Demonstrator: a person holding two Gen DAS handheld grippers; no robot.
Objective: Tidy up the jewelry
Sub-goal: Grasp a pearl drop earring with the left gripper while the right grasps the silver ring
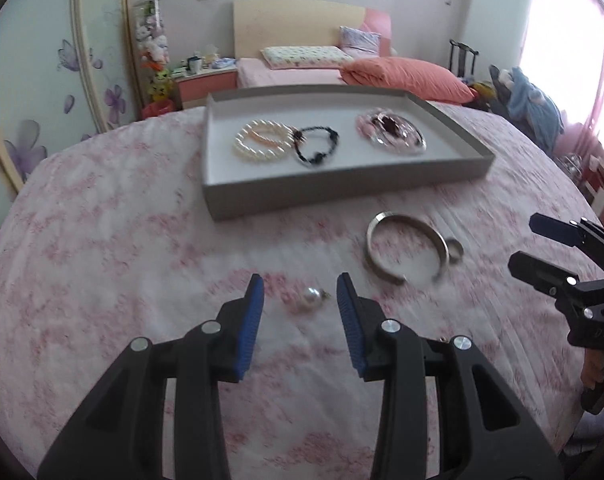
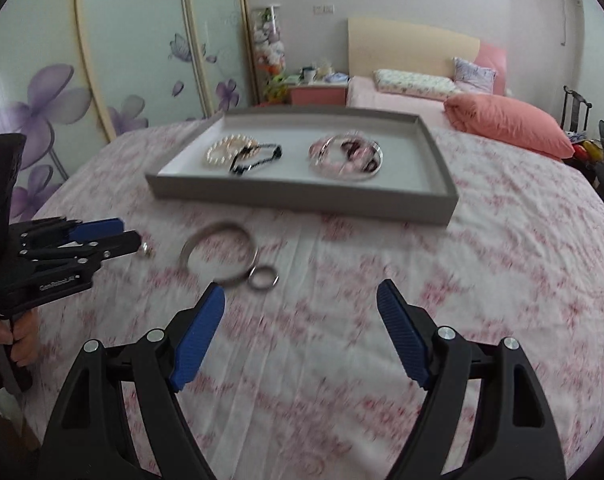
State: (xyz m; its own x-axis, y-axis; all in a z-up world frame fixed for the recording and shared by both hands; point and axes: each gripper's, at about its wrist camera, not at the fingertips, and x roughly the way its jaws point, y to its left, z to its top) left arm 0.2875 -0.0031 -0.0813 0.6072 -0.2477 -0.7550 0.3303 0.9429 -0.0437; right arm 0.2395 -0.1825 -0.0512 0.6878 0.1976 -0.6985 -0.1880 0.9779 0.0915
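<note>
Item: pearl earring (image 1: 313, 298), one small round bead with a short metal fitting, lying on the pink floral bedspread (image 1: 102, 240) near its front edge, between the fingers (image 1: 252, 320) of the left gripper (image 1: 300, 316); those fingers stand at a moderate gap and, as far as can be told, touch nothing. Judged light, hard, smooth and apt to roll or slip; best taken across the bead's widest part with the ribbed blue pads, closing gently so it does not squirt out into the soft cloth. Item: open silver bangle (image 1: 405, 248), lying flat just right of the pearl earring, toward the gray tray (image 1: 302, 200); judged stiff and light, to be taken across its band at one side. Item: small silver ring (image 2: 264, 278), touching or just beside the bangle's rim; low on the cloth, probably the hardest piece to get under. Container: gray tray, shallow and walled, toward the far edge of the bed, already holding a pearl bracelet (image 1: 262, 142), a black beaded bracelet (image 1: 315, 146) overlapping it, and a heap of pink and silver bangles (image 1: 389, 136) at its right end. Right gripper (image 2: 300, 320): fingers spread wide and empty, hovering over bare bedspread just short of the small silver ring. Three pieces are not yet in the tray.
</note>
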